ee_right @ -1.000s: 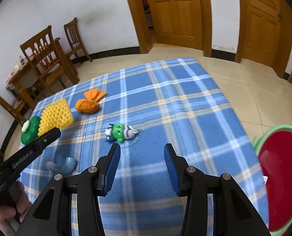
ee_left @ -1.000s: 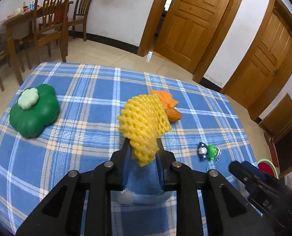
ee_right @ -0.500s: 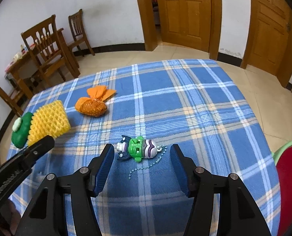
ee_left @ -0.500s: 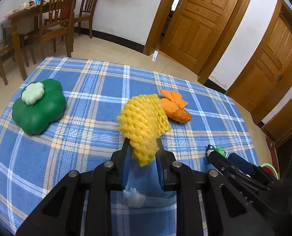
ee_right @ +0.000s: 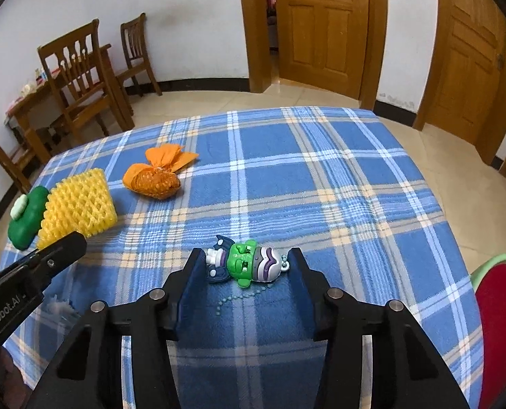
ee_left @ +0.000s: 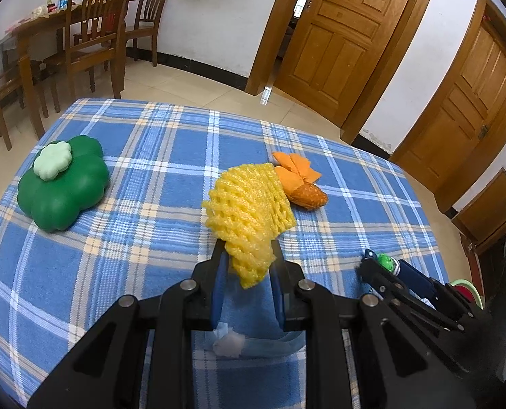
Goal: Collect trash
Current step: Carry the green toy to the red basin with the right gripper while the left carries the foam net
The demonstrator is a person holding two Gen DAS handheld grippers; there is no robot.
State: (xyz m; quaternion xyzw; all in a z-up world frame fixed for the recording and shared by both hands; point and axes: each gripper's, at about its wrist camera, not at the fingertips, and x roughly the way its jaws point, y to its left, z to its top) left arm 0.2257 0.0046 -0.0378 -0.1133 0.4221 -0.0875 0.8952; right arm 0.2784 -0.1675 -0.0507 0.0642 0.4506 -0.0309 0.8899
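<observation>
Yellow foam net [ee_left: 249, 211] clamped in left tongs [ee_left: 248, 255]; right tongs [ee_right: 248, 266] closing around toy figure [ee_right: 249, 261].

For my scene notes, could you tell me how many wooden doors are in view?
2: one door standing ajar behind the table's far edge, and one closed door on the right wall. Others may lie outside the frame.

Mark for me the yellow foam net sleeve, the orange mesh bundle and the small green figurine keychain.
Yellow foam net sleeve [ee_left: 249, 204]: left wrist view, middle of its netting.
Orange mesh bundle [ee_right: 152, 180]: right wrist view, its rounded netted body.
Small green figurine keychain [ee_right: 244, 262]: right wrist view, its green head.
</observation>
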